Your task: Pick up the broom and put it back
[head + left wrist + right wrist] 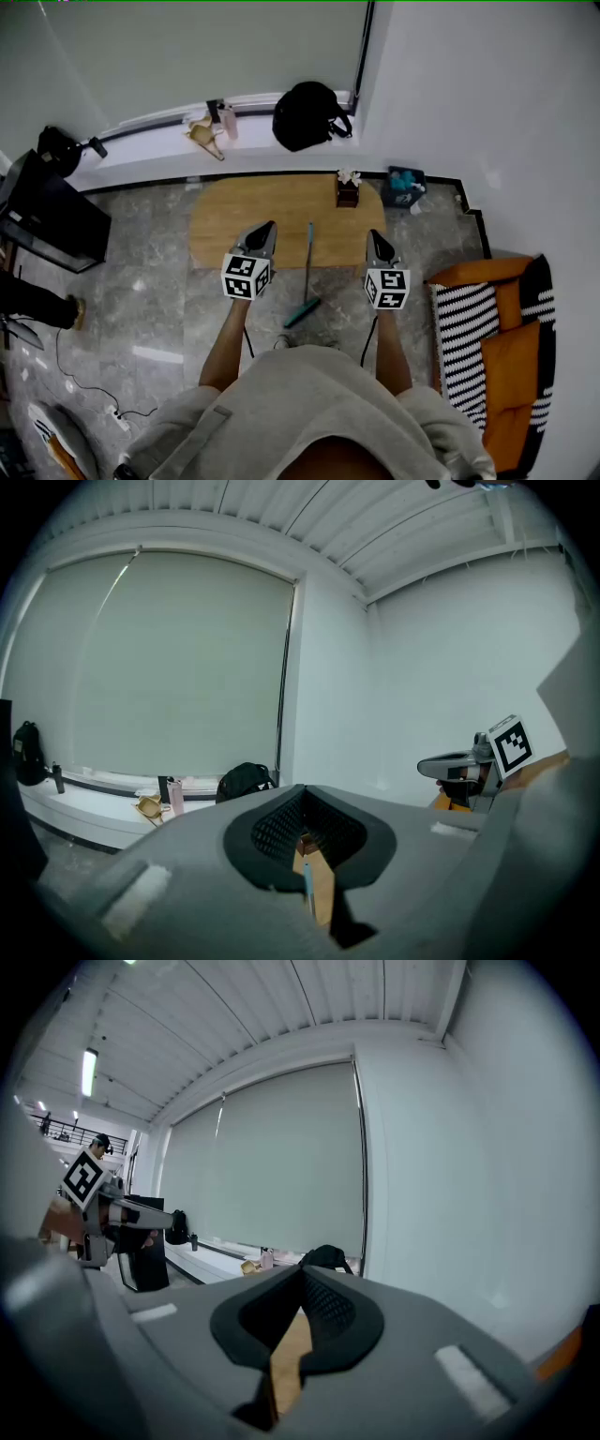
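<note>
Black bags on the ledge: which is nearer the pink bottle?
The black backpack at the right end of the ledge; the other black bag sits far left of the pink bottle.

A lounge-like living room: low oval wooden table (pixel 281 202), striped sofa (pixel 487 356) with orange cushions, marble floor (pixel 141 309), roller-blinded window (pixel 216 47).

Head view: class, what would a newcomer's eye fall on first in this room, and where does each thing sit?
The left gripper and right gripper jut out side by side at the centre, both shut and empty. Between them lies the teal-handled broom, head on the floor, handle across the oval wooden table's near edge. A black backpack sits on the window ledge beyond.
</note>
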Tool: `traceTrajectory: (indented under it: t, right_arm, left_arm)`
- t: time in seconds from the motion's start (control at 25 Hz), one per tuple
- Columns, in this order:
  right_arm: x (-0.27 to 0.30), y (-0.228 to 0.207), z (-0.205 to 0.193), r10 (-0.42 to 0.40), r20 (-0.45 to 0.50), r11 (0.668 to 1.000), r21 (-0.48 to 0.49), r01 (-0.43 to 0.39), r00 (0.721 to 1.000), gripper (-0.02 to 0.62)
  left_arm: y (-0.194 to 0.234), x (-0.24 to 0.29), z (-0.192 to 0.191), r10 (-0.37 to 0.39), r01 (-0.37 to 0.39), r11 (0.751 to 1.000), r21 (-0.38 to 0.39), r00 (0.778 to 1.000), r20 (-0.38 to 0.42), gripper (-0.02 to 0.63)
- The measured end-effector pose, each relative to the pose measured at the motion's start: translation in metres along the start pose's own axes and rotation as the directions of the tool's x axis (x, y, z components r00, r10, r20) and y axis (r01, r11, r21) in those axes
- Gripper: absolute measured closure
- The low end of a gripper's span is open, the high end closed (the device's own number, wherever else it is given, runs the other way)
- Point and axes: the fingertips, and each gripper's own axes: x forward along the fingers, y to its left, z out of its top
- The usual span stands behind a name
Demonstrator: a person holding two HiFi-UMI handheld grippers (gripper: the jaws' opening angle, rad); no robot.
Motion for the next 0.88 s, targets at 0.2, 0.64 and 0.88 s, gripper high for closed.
traceTrajectory:
  t: [0.2, 0.64, 0.88]
  right_arm:
    - [0.003, 0.002, 0.005, 0.006, 0.001, 1.0, -0.021, -0.006, 1.0, 0.595]
    - [0.005, 0.008, 0.001, 0.031, -0.01, 0.999, -0.033, -0.032, 0.999, 0.595]
    - [0.005, 0.015, 0.0, 0.038, -0.013, 0.999, -0.03, -0.039, 0.999, 0.595]
  left_arm:
    - [-0.001, 0.005, 0.004, -0.005, 0.005, 1.0, 0.002, 1.0, 0.007, 0.609]
    - [-0.002, 0.006, -0.006, -0.004, 0.004, 1.0, -0.009, 1.0, -0.002, 0.609]
    - [0.001, -0.001, -0.007, 0.002, -0.002, 1.0, -0.009, 1.0, -0.005, 0.609]
